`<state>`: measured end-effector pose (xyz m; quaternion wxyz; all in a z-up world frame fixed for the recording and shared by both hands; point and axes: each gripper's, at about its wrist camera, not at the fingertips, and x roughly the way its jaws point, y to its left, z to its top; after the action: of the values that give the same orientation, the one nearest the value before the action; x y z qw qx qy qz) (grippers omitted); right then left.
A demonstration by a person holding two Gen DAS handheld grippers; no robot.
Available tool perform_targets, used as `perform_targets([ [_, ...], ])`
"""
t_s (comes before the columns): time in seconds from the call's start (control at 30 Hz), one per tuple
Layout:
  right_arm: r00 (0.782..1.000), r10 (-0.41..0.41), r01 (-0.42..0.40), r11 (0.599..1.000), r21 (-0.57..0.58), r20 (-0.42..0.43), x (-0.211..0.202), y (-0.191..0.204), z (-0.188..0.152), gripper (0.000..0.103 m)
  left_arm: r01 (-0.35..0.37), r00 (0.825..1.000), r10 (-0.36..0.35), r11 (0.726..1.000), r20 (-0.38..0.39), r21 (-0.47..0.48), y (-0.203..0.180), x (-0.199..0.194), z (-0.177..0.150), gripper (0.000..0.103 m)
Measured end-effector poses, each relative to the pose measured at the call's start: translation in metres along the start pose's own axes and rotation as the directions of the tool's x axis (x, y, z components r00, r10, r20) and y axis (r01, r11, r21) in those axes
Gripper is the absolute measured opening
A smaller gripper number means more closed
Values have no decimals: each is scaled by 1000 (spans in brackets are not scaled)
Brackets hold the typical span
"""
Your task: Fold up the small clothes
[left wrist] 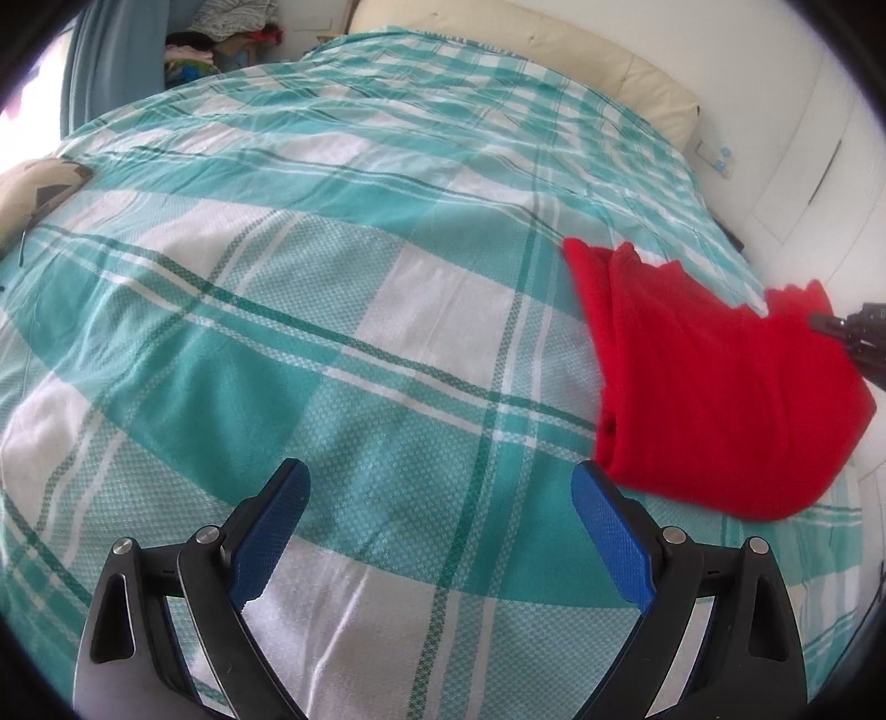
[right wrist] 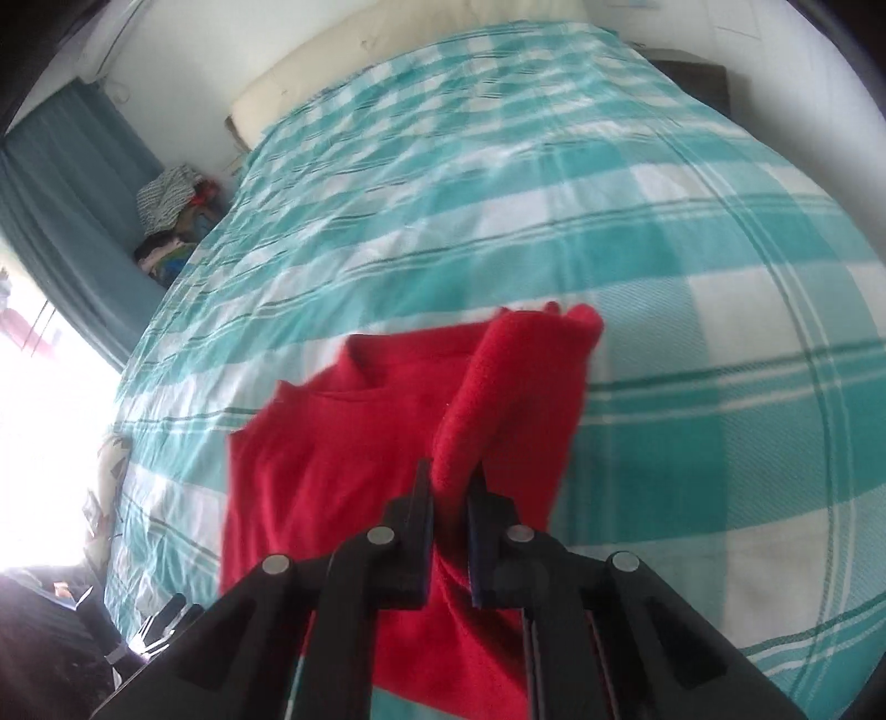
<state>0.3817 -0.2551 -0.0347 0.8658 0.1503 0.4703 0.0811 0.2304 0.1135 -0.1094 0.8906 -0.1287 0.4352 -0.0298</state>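
1. Your right claw [right wrist: 449,487] is clamped on a fold of the red top [right wrist: 343,498]; the pinched strip of cloth rises from between the two fingers and runs forward and a little right of them.
2. Under and to the left of that claw, the rest of the red top lies spread on the bed [right wrist: 692,343], its neckline ahead and left of the fingers. The lifted fold is blurred, so its exact edge is hard to read.
3. Your left claw [left wrist: 440,490] is spread wide and holds nothing; its blue pads [left wrist: 612,540] hang over the bare checked bedcover.
4. Just ahead and to the right of the left claw's right finger lies the red top [left wrist: 714,382], bunched in soft folds near the bed's right edge. The finger is close to the cloth's near edge; contact cannot be told.
5. At the far right of the top, seen from the left claw, the dark tip of your right claw [left wrist: 825,321] meets the cloth.
6. Further ahead of both claws, the teal-and-white bedcover stretches to a cream headboard [left wrist: 554,50].
7. Far ahead and left, a heap of clothes [right wrist: 166,221] sits beside a teal curtain [right wrist: 66,194].
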Motion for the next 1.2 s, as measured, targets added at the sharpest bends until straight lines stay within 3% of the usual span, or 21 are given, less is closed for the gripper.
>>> perform_targets([
  [0.13,998,18,-22,995,-93,-53,49,92,7,10,-54,998,55,998,40,-22,18,-7,6,96],
  [0.23,993,35,-49,991,-125,-111,94,137,-9,10,-73,997,75,996,33,-51,32,-5,9,96],
  [0.27,984,81,-99,989,-112,-157,108,145,-16,18,-71,997,73,995,27,-64,37,-4,10,96],
  [0.33,939,238,-257,965,-48,-249,122,151,-29,30,-63,998,66,994,24,-83,42,-5,11,96],
  [0.4,922,316,-335,941,-54,-226,107,152,-34,34,-58,998,60,995,26,-85,43,-7,13,96],
  [0.47,929,328,-346,934,-88,-170,82,143,-34,36,-48,998,50,996,27,-81,42,-8,15,96],
  [0.57,978,188,-200,963,-179,-85,58,120,-37,39,-6,1000,8,996,19,-86,36,-6,17,96],
  [0.6,985,152,-166,964,-205,-86,61,116,-43,39,17,1000,-16,996,13,-87,33,-4,19,96],
  [0.7,962,145,-196,956,-219,-230,97,106,-78,39,93,995,-94,993,-20,-79,18,7,27,96],
  [0.73,958,152,-212,946,-247,-243,103,108,-92,40,119,992,-122,990,-34,-78,11,11,31,96],
  [0.8,938,256,-316,911,-267,-235,94,112,-105,41,208,976,-212,975,-53,-75,-2,19,42,96],
  [0.87,914,366,-400,884,-241,-174,69,100,-105,58,304,947,-308,951,-94,-49,-19,34,56,97],
  [0.93,930,365,-365,901,-234,-48,39,77,-94,71,351,921,-347,936,-175,-11,-39,56,69,97],
  [1.0,956,287,-270,941,-203,58,21,45,-75,82,343,918,-327,939,-225,35,-56,78,76,97],
  [1.1,974,214,-211,976,-55,66,30,-11,-48,85,328,909,-301,944,-289,49,-73,110,82,97],
  [1.2,963,268,-269,962,42,21,62,-38,-34,84,347,902,-321,937,-290,41,-84,118,91,98],
])
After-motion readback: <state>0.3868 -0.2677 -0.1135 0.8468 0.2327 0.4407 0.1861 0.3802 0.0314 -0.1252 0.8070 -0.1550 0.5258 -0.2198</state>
